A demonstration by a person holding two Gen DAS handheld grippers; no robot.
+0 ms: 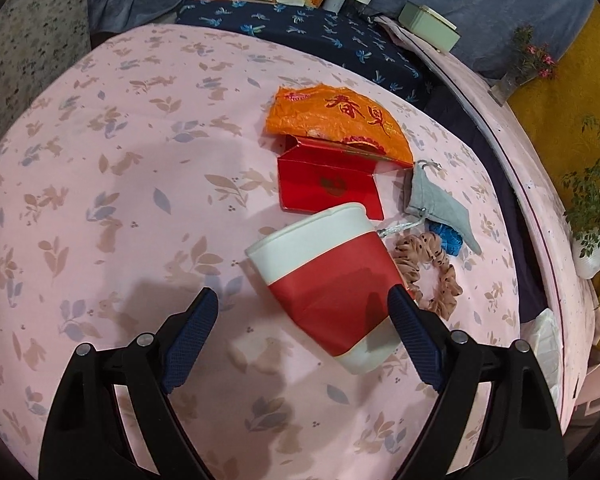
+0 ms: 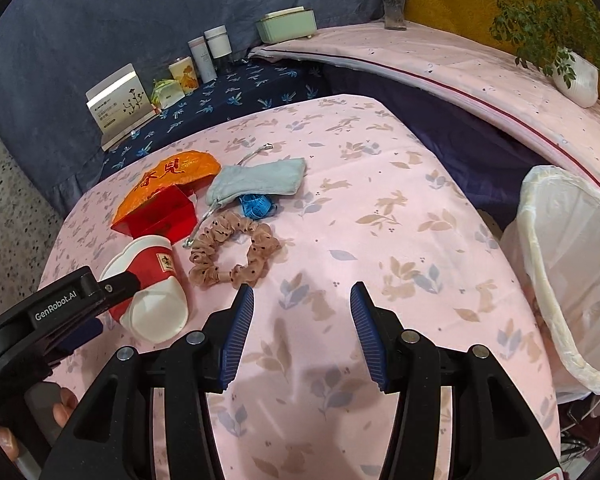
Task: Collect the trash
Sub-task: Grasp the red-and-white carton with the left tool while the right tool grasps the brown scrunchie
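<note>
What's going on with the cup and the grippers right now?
Left gripper open, straddling tipped red-and-white paper cup. Right gripper open, empty. Scrunchie beside cup. Lined bin waiting at table edge.

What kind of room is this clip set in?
Probably a bedroom or living space at home: a pink rabbit-print sheet covers the work surface, toiletry bottles stand behind, and a lined bin sits alongside.

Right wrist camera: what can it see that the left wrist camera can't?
Only the right wrist view shows the lined trash bin clearly, the right gripper open over bare cloth, and the left gripper's outside. Only the left wrist view shows the left gripper from behind, jaws open around the paper cup. Both show the cup, red box, orange wrapper, grey pouch and scrunchie.
</note>
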